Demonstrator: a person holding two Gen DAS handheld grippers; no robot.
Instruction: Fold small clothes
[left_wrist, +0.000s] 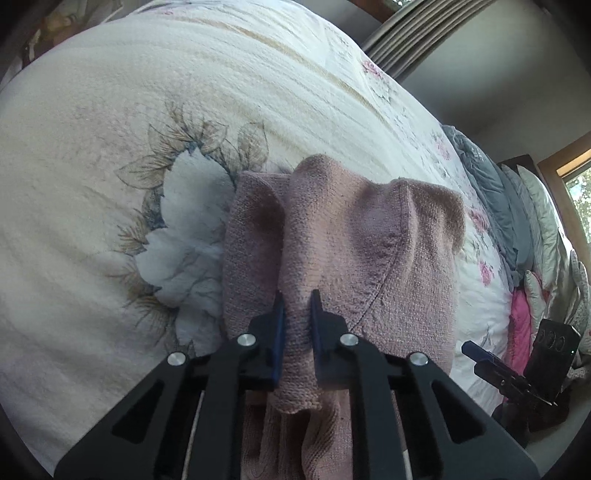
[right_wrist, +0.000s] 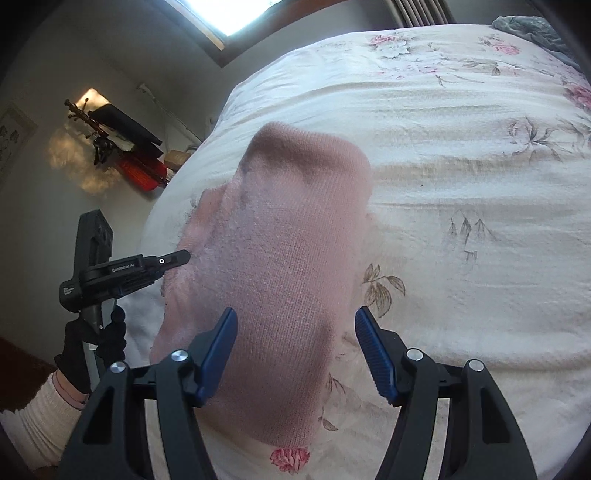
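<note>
The pink knit garment lies bunched on the floral bedspread. The left gripper has its jaws clamped on a fold of it; the right gripper hovers above, jaws apart.

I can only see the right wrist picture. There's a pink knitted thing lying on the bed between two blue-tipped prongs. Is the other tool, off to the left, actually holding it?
Observer: Yes. In the left wrist view the left gripper is shut on a bunched fold of the pink knit garment.
Visitor: Does the cloth look flat from there?
Observer: No, it rises in humps and hangs past the fingers toward the camera.
Visitor: Anything else on the bed I'm missing?
Observer: A big pale flower print on the bedspread beside the garment, and grey pillows stacked along the far edge.
</note>
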